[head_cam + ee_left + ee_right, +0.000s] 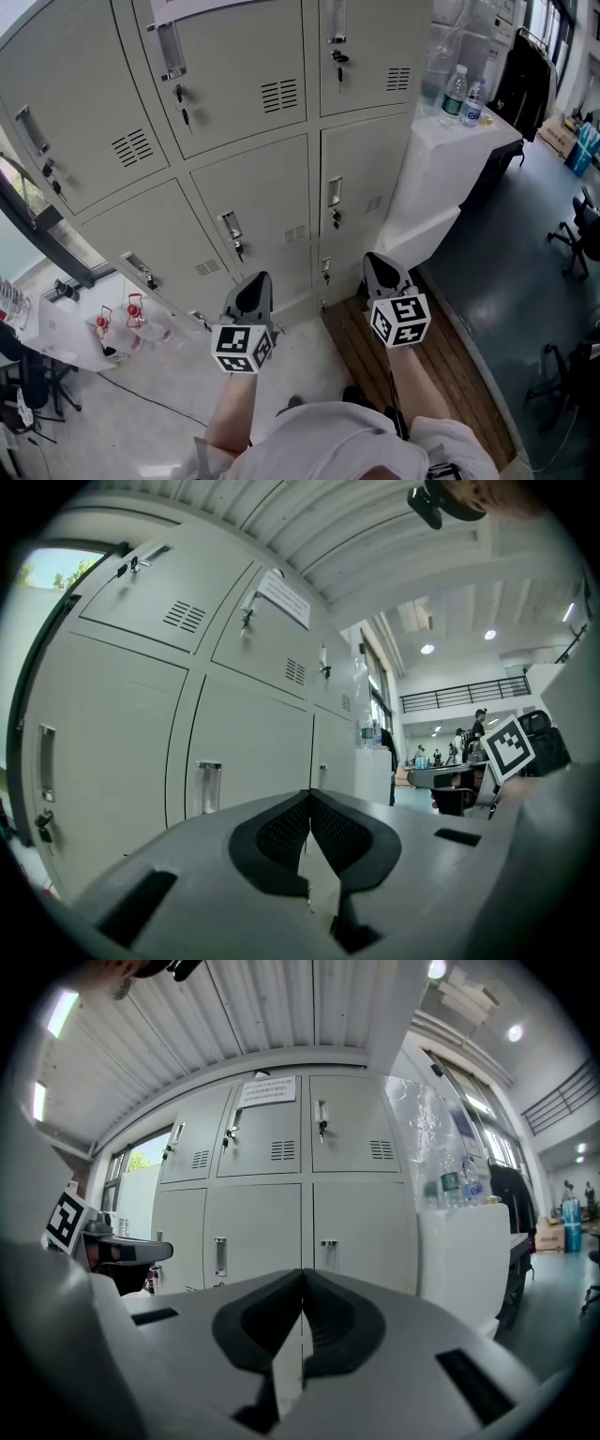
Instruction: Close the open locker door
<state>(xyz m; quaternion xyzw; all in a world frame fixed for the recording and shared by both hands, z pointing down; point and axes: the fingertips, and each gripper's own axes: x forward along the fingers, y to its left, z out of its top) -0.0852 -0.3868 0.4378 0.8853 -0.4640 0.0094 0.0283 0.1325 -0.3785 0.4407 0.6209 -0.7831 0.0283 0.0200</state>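
A bank of grey metal lockers fills the head view; every door I can see, such as the lower middle one and the lower right one, lies flush with its neighbours. My left gripper and right gripper hover side by side in front of the lowest row, a short way off the doors. Both are shut with nothing between the pads. In the left gripper view the left gripper points along the locker fronts. The right gripper faces the lockers squarely.
A white counter with water bottles stands against the lockers' right end. A wooden floor strip runs below it. At the left a low table holds small red items. Office chairs stand at the far right.
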